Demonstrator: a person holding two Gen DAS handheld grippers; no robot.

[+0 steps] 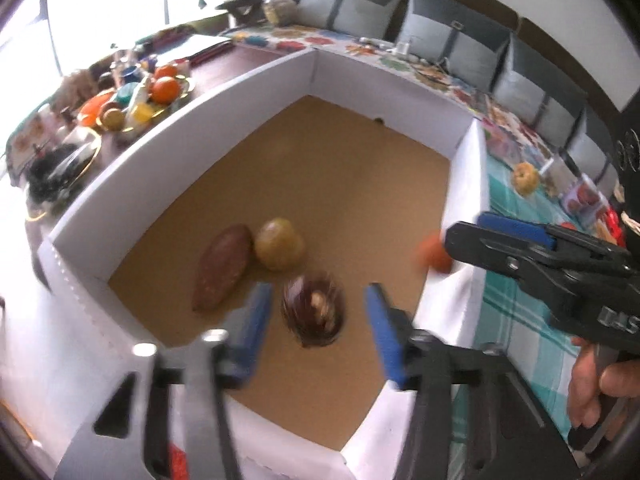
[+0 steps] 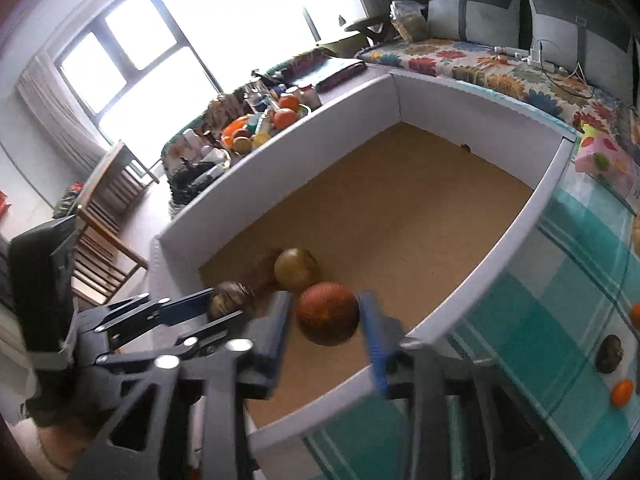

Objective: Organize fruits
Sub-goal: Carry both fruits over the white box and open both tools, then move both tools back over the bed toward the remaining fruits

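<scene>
A white-walled box (image 1: 248, 92) with a brown floor holds a long brown fruit (image 1: 224, 266) and a yellow-green round fruit (image 1: 279, 244). My left gripper (image 1: 316, 316) is open over the box, with a dark brown fruit (image 1: 314, 310) between its blue fingers, not touching them. My right gripper (image 2: 326, 320) is open above the box's near corner, with an orange-red round fruit (image 2: 327, 313) in the gap between its fingers. The right gripper (image 1: 460, 236) and the orange fruit (image 1: 434, 256) also show in the left wrist view. The left gripper (image 2: 224, 306) shows in the right wrist view.
A tray of mixed fruit (image 1: 136, 100) stands outside the box's far left wall. On the teal checked cloth (image 2: 560, 280) to the right lie a dark fruit (image 2: 610, 354) and a small orange (image 2: 622, 392). A floral bench (image 2: 480, 64) runs behind.
</scene>
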